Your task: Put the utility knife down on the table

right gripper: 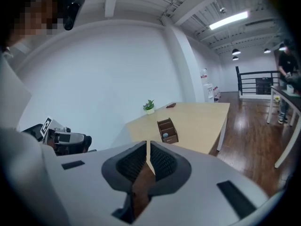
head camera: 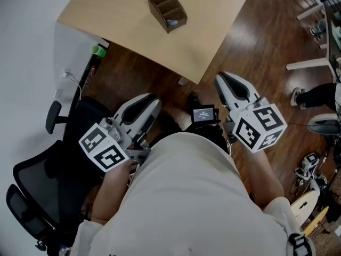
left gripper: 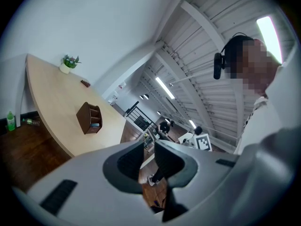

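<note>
I see no utility knife in any view. A brown wooden organizer box [head camera: 168, 10] [left gripper: 89, 118] [right gripper: 167, 131] stands on the light wood table [head camera: 213, 31] [left gripper: 51, 102] [right gripper: 202, 121], with a small blue item in one compartment. My left gripper [head camera: 152, 99] [left gripper: 149, 145] is held close to my body, well short of the table, with its jaws nearly together and nothing between them. My right gripper [head camera: 222, 78] [right gripper: 147, 147] is also held near my chest, jaws together and empty, pointing toward the table's corner.
A black office chair [head camera: 37, 191] stands at my left. A green bottle [head camera: 98, 50] [left gripper: 10, 120] sits on the floor by the wall. A small potted plant [left gripper: 68, 62] [right gripper: 149, 106] is at the table's far end. Another person's legs [head camera: 319, 95] are at the right.
</note>
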`<action>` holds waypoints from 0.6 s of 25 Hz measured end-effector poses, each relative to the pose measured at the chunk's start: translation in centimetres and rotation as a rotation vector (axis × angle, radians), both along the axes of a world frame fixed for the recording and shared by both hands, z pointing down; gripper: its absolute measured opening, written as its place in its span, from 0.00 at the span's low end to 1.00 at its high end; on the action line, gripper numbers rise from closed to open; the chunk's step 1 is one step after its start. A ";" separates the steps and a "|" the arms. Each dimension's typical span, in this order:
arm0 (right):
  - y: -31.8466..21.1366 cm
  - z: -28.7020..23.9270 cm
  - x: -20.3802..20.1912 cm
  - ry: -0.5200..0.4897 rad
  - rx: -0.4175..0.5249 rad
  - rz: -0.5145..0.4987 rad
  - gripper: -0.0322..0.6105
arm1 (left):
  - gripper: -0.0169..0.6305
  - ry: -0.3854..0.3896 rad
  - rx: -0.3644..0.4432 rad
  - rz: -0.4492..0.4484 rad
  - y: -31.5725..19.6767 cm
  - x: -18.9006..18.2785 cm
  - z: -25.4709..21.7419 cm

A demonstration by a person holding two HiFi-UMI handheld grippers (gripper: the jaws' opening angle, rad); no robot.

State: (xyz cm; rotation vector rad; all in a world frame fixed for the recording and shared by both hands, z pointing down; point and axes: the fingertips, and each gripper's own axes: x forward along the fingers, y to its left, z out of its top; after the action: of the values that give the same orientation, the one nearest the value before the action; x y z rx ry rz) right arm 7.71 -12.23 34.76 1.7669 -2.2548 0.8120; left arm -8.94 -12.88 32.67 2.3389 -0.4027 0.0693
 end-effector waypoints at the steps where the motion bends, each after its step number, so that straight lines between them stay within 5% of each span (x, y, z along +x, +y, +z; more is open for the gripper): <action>1: 0.3 0.0 -0.2 0.003 0.004 0.007 0.09 | 0.13 0.001 -0.002 0.010 0.2 -0.1 0.2; 15: 4.0 -2.5 0.6 -0.028 0.071 0.033 0.05 | 0.13 -0.011 0.034 0.056 3.8 0.7 -0.5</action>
State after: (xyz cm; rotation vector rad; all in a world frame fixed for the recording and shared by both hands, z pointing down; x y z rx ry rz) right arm 8.31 -8.25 32.21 1.8390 -2.3060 0.7767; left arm -8.21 -9.10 32.18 2.3847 -0.3461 0.1030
